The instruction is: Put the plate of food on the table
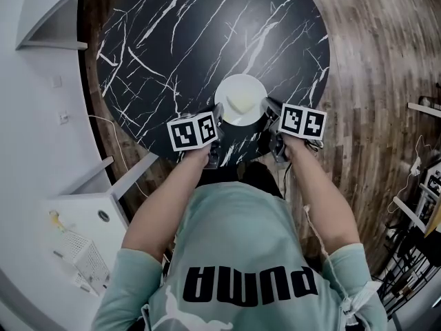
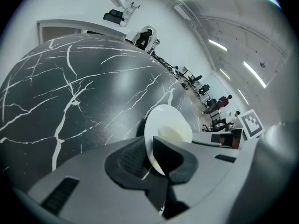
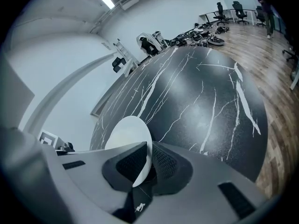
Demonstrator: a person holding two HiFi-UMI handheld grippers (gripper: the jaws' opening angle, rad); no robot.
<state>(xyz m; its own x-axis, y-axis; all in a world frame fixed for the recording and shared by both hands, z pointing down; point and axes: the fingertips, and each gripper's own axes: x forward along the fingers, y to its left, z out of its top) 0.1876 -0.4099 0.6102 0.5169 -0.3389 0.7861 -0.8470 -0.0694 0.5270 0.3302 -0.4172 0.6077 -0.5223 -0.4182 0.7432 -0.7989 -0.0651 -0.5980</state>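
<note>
Marble table lies beneath round white plate clamped by left hand-held gripper and right hand-held gripper.

Left hand-held gripper clamps plate rim over table

We hold both forearms out ahead of the chest, left arm and right arm angled slightly toward each other. Our left gripper has its jaws closed on the near left rim of the plate, and our right gripper pinches the rim on the right side. In both gripper views the rim sits between the dark pads. The left marker cube and the right marker cube face upward.
</note>
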